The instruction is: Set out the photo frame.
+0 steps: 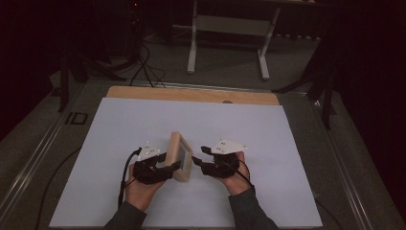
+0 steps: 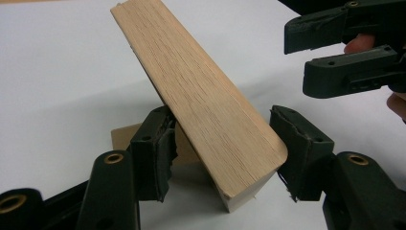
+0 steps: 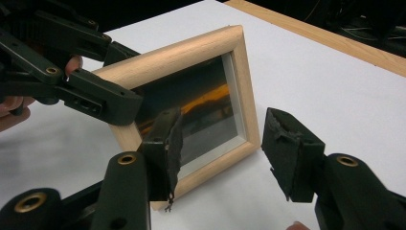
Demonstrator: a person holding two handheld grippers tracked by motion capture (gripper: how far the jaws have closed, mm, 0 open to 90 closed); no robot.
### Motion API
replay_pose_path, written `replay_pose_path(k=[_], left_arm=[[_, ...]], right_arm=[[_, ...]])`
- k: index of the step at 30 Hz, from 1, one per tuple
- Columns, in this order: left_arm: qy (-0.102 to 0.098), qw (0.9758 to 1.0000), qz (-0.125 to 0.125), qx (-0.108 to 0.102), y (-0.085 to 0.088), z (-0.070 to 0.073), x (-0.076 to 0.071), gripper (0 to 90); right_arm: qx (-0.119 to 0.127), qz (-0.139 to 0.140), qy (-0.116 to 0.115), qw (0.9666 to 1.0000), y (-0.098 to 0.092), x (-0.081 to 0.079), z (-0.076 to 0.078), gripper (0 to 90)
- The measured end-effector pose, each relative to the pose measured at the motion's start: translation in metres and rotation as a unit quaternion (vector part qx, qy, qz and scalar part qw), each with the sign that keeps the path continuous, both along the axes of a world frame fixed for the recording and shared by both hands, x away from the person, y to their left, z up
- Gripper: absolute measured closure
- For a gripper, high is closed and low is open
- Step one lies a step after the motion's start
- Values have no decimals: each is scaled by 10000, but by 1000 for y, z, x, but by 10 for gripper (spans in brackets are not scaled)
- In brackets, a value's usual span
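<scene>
Gripping wooden picture frame (image 1: 180, 156): left claw (image 1: 173, 166) | right claw (image 1: 201, 157) agape beside it

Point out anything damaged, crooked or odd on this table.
The wooden picture frame stands tilted rather than upright, leaning with the left hand-held gripper straddling its edge. The pads of the right hand-held gripper look frayed and torn at their edges. Nothing is spilled on the white sheet.

Right gripper (image 3: 222, 153) jaws gape before the wooden picture frame (image 3: 191, 110).
</scene>
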State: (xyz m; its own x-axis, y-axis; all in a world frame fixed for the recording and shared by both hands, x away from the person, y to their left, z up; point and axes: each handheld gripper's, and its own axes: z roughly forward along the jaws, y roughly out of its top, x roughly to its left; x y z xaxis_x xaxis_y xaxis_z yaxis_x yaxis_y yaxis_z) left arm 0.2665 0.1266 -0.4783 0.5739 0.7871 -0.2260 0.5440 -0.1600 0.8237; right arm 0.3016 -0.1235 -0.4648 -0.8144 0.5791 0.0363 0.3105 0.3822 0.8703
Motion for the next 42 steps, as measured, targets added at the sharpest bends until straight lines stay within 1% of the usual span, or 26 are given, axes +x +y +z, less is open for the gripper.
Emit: replay_pose_path(k=[10,16,18,22,26,33,42], left_arm=[[93,9999,-71,-49,2,0,1,454],[85,9999,-70,-71,4,1,1,502],[74,9999,-62,-70,5,1,2,528],[1,10000,22,-34,5,1,0,550],[-34,10000,31,-37,6,1,0,573],[-107,9999,-46,-34,3,2,-1,585],[-233,9997,-116,33,0,2,-4,596]], right_arm=[[40,-33,-29,10000,-3,1,2,479],[52,-51,-44,10000,-4,1,3,477],[57,-53,-57,10000,-5,1,4,477],[77,-79,-61,9999,-6,1,5,477],[94,-99,-93,9999,-7,1,6,477],[152,-157,-132,9997,-10,1,8,477],[185,-208,-171,9995,-13,2,10,477]])
